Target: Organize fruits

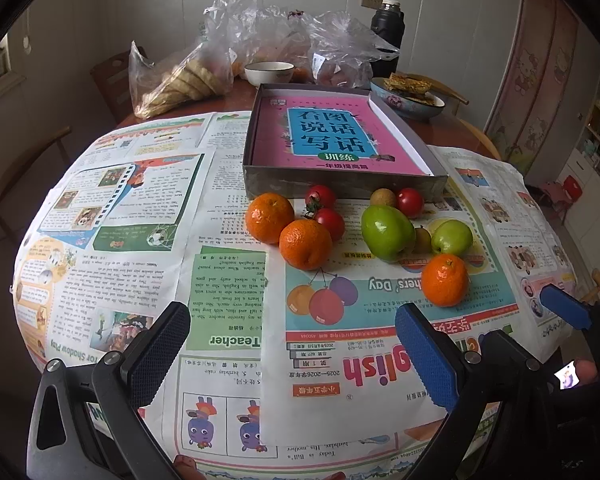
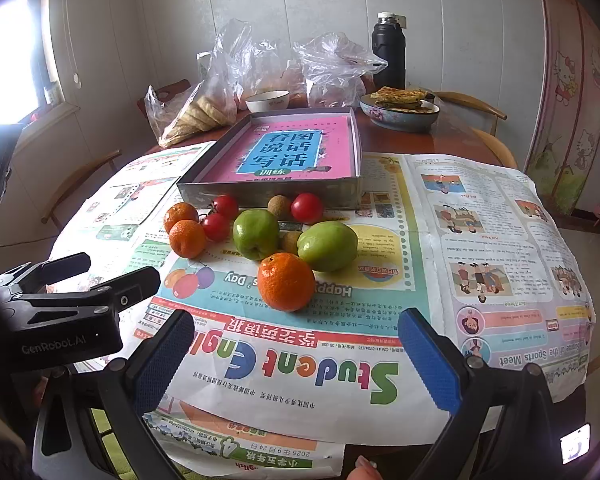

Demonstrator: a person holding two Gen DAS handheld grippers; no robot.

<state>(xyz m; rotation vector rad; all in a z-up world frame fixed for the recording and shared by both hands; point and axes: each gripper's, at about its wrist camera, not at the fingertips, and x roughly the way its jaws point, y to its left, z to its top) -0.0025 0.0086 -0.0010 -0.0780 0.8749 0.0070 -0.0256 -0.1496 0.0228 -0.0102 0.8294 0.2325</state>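
Fruit lies on newspaper in front of a grey box [image 1: 340, 186] [image 2: 268, 196] that holds a pink book [image 1: 332, 136] [image 2: 288, 148]. There are three oranges [image 1: 305, 245] [image 2: 286, 282], three red tomatoes [image 1: 330, 222] [image 2: 307, 208], two green apples [image 1: 386, 232] [image 2: 327, 246] and small brown fruits [image 1: 382, 197] [image 2: 279, 206]. My left gripper [image 1: 292, 354] hovers open over the newspaper, short of the fruit and empty. My right gripper [image 2: 296, 360] is open too, just before the nearest orange, with nothing between its fingers. The left gripper [image 2: 100, 276] also shows at the right wrist view's left edge.
Behind the box stand a white bowl [image 1: 269, 72] [image 2: 267, 101], plastic bags with food [image 1: 188, 80] [image 2: 204, 112], a black flask [image 1: 388, 32] [image 2: 388, 50] and a blue bowl of flatbread [image 1: 407, 98] [image 2: 400, 110]. Wooden chairs ring the round table. Newspaper [image 1: 140, 240] [image 2: 480, 240] covers the near side.
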